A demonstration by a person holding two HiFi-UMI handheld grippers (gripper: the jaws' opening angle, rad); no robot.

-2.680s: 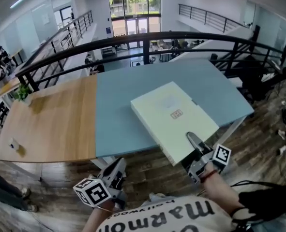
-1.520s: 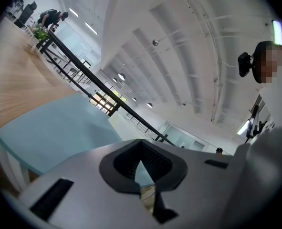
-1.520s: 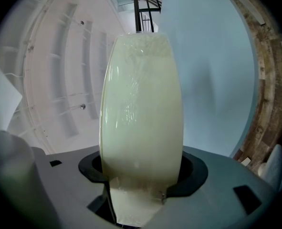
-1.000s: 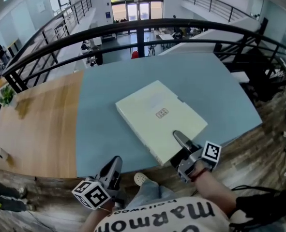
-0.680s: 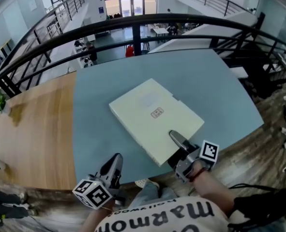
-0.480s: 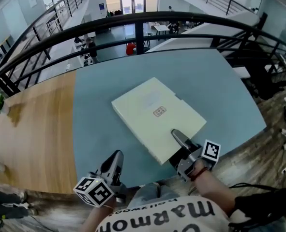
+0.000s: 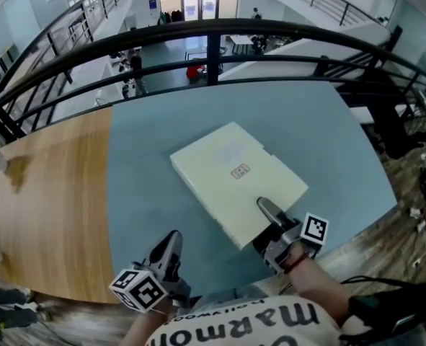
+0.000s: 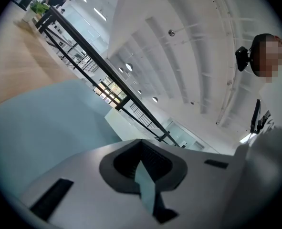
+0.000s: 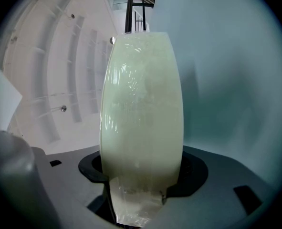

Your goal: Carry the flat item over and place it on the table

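The right gripper (image 7: 265,212) pinched the near corner of the flat cream box (image 7: 234,175), whose long axis ran away from it toward the far left over the blue tabletop (image 7: 144,193), while the left gripper (image 7: 171,245), jaws pressed together and empty, hung farther off.

Flat box (image 7: 238,182), cream: one.
Table (image 7: 148,157), part blue top, part wood top: one.
Grippers: two, namely left gripper (image 7: 171,240) and right gripper (image 7: 264,207).
Black railing (image 7: 213,29) beyond the table: one.
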